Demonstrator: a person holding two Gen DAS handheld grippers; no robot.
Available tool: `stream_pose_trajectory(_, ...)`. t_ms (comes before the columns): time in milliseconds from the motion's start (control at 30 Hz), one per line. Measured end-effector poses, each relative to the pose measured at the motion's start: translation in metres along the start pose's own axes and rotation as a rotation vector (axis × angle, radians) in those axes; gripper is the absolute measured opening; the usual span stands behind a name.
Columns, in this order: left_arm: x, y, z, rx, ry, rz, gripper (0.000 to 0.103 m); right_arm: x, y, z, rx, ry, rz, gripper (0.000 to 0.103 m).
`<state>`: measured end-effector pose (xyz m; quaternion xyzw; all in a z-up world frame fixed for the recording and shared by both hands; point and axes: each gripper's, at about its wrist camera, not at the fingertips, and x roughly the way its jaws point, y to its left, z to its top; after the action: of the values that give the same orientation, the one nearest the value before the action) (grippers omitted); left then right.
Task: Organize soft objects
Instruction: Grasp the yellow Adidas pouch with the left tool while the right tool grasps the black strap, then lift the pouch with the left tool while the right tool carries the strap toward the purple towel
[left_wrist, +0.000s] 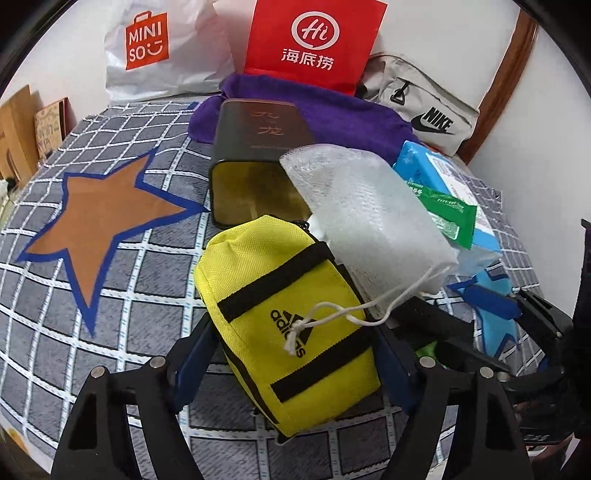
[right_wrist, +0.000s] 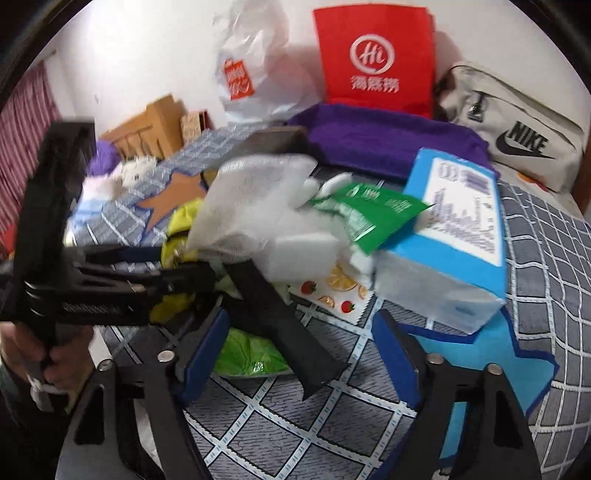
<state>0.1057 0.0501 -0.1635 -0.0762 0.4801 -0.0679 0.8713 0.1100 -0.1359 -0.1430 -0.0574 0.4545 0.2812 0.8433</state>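
Observation:
A yellow Adidas pouch (left_wrist: 291, 314) sits between the fingers of my left gripper (left_wrist: 291, 354), which is shut on it; it shows partly in the right wrist view (right_wrist: 177, 225). A white mesh drawstring bag (left_wrist: 369, 218) leans over the pouch, its cord draped on the logo; it also shows in the right wrist view (right_wrist: 251, 199). My right gripper (right_wrist: 299, 354) is open and empty above the bedspread (right_wrist: 295, 424), near a blue tissue pack (right_wrist: 450, 236) and a green sachet (right_wrist: 369, 218). The left gripper's body crosses the right wrist view.
A dark open tin box (left_wrist: 258, 158) lies on its side behind the pouch. A purple towel (left_wrist: 332, 110), red paper bag (left_wrist: 314, 40), white Miniso bag (left_wrist: 159, 48) and beige Nike bag (left_wrist: 421, 107) line the wall. A fruit-print cloth (right_wrist: 340, 291) and green packet (right_wrist: 247, 354) lie nearby.

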Motion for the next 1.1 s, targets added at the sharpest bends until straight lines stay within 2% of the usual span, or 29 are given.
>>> stream_pose_trajectory(33, -0.001, 0.001, 0.0, -0.001, 0.0, 0.004, 0.078, 0.004, 0.001, -0.001, -0.015, 0.022, 0.0, 0.056)
stream_pose_trajectory(100, -0.001, 0.003, 0.0, -0.009, 0.004, 0.0, 0.078, 0.01, 0.004, -0.003, -0.046, 0.062, -0.005, 0.05)
stream_pose_trajectory(200, -0.001, 0.007, 0.001, -0.03, 0.01, -0.007, 0.078, 0.003, 0.002, -0.005, -0.039, 0.062, 0.053, 0.031)
stream_pose_trajectory(367, -0.002, 0.008, -0.001, -0.042, 0.005, 0.006, 0.078, -0.012, 0.001, -0.015, -0.061, 0.063, 0.038, 0.018)
stream_pose_trajectory(500, -0.003, 0.006, -0.001, -0.042, 0.001, 0.03, 0.078, -0.025, -0.007, -0.022, -0.035, 0.05, 0.051, 0.018)
stream_pose_trajectory(800, -0.014, 0.01, -0.004, -0.037, -0.008, 0.106, 0.078, -0.044, -0.041, -0.059, 0.055, 0.114, -0.076, 0.017)
stream_pose_trajectory(900, -0.015, 0.009, -0.003, -0.027, -0.004, 0.143, 0.078, -0.046, -0.047, -0.065, 0.088, 0.112, -0.078, 0.018)
stream_pose_trajectory(967, -0.013, 0.009, -0.003, -0.018, 0.002, 0.191, 0.078, -0.045, -0.046, -0.063, 0.089, 0.098, -0.086, 0.028)
stream_pose_trajectory(1033, -0.01, 0.011, -0.003, -0.017, 0.011, 0.211, 0.079, -0.04, -0.046, -0.057, 0.081, 0.089, -0.105, 0.053)
stream_pose_trajectory(1100, -0.008, 0.014, -0.003, -0.02, 0.02, 0.214, 0.079, -0.031, -0.044, -0.051, 0.063, 0.076, -0.134, 0.055)
